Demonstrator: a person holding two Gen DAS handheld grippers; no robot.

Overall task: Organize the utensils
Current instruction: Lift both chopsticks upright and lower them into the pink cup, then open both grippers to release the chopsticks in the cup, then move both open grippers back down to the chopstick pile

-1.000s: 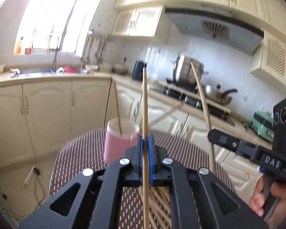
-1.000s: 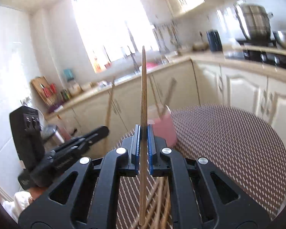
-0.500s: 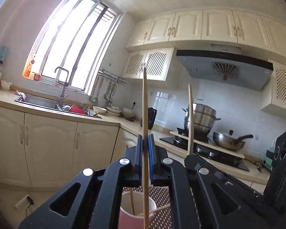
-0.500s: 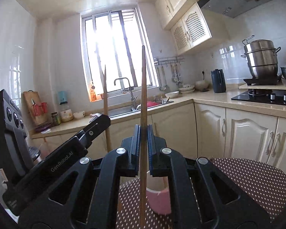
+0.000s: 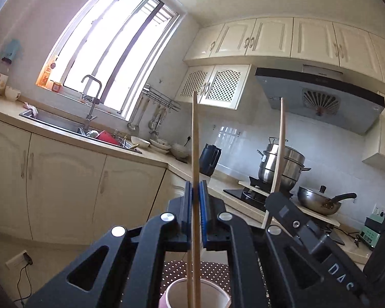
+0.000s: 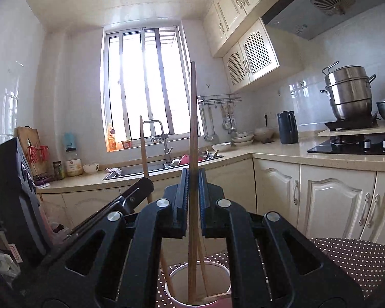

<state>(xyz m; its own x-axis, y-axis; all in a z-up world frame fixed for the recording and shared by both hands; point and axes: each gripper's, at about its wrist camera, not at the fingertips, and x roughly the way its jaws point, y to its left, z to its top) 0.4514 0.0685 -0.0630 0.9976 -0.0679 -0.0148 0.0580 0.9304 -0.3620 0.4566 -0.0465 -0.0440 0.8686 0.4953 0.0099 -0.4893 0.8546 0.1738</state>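
My left gripper (image 5: 196, 195) is shut on a wooden chopstick (image 5: 195, 154) held upright; its lower end reaches into a pink cup (image 5: 195, 294) below. My right gripper (image 6: 192, 182) is shut on a darker chopstick (image 6: 192, 128), also upright, with its lower end inside the same cup (image 6: 200, 285), where another chopstick leans. The right gripper and its chopstick (image 5: 277, 159) show to the right in the left wrist view. The left gripper's chopstick (image 6: 144, 148) shows to the left in the right wrist view.
The cup stands on a round table with a brown dotted cloth (image 6: 351, 264). Behind are cream cabinets (image 5: 64, 184), a sink with tap (image 5: 89, 107), a stove with a steel pot (image 6: 349, 95) and a wok (image 5: 320, 201).
Both grippers rose and levelled, so the views swung from the table up to the kitchen. Both now hold their chopsticks over the cup, lower ends inside it.
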